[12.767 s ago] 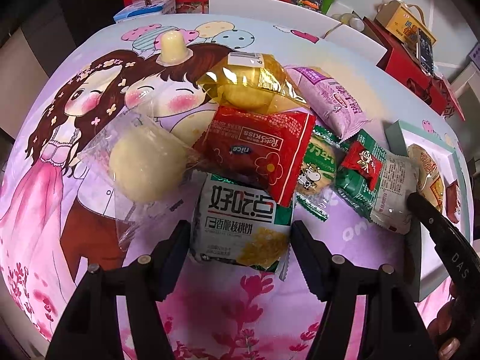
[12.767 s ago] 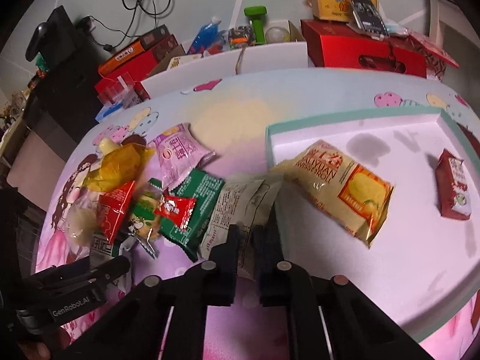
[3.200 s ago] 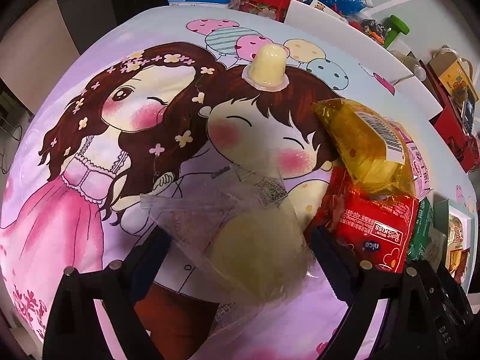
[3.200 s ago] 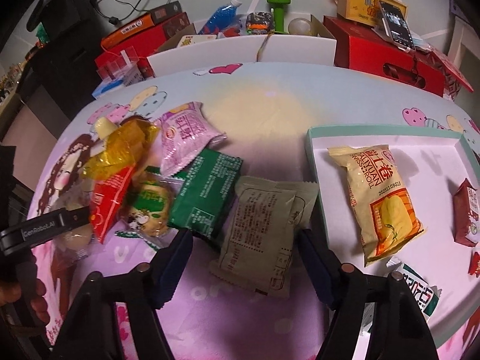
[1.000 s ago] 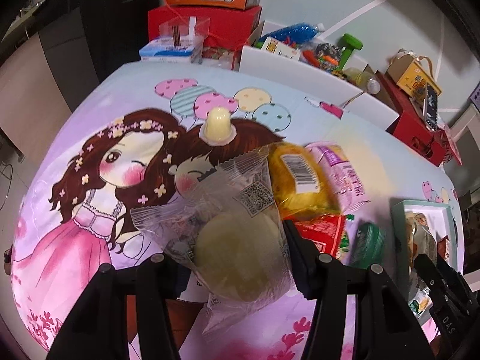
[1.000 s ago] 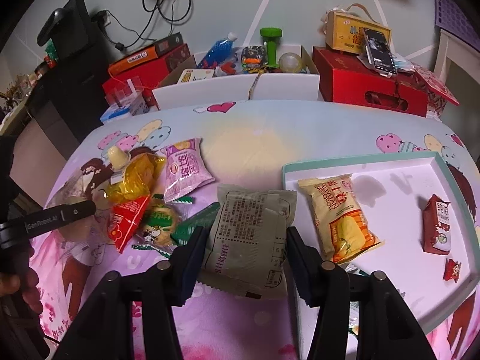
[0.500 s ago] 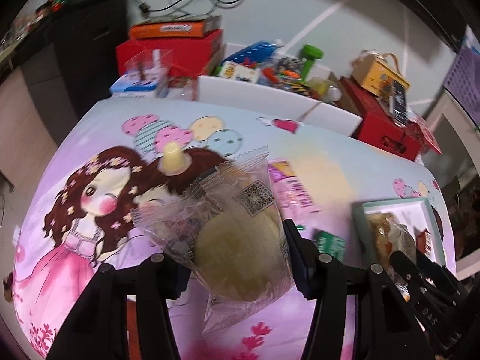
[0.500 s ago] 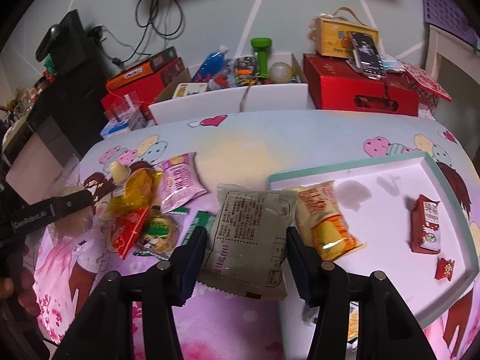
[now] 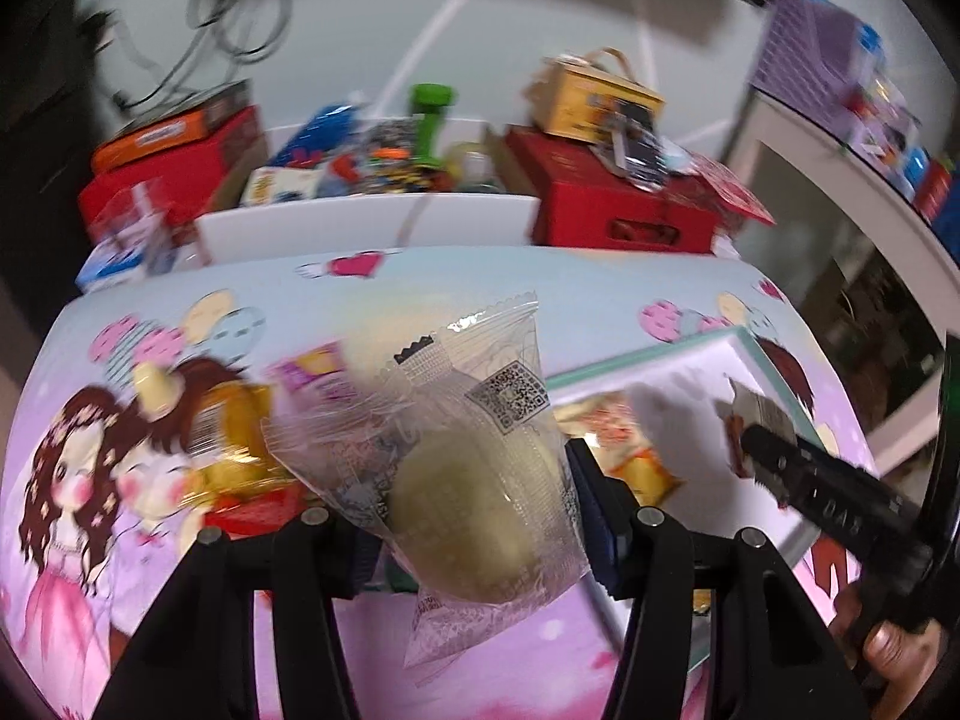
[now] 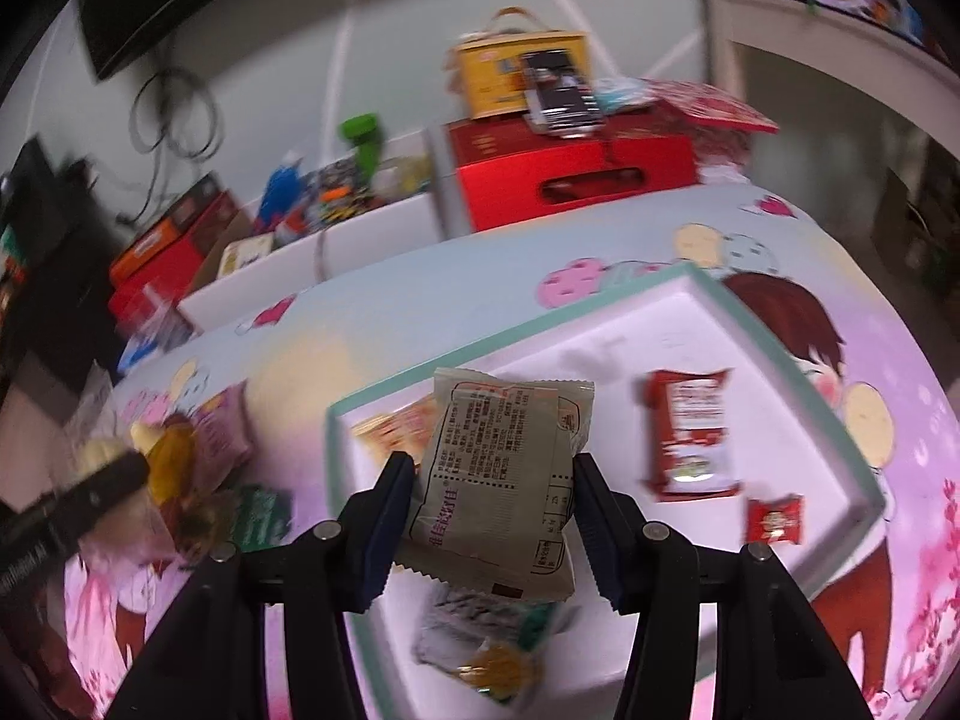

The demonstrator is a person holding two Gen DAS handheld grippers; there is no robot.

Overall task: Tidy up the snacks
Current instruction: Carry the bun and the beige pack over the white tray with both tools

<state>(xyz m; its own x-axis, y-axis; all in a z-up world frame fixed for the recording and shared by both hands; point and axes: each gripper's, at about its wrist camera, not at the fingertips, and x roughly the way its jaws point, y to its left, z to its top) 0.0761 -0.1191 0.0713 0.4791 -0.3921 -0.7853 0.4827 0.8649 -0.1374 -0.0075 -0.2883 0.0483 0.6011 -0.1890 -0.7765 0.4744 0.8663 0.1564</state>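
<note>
The left tongs (image 9: 471, 516) clamp a clear-wrapped bun (image 9: 474, 516); the right tongs (image 10: 492, 516) clamp a grey-green packet (image 10: 498, 480) above the tray (image 10: 798, 384).

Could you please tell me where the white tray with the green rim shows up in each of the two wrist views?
Left wrist view: the tray lies right of centre, behind the clear bun packet.
Right wrist view: the tray fills centre-right, under the grey-green packet.
Shared landmark: the red box behind the table.
</note>
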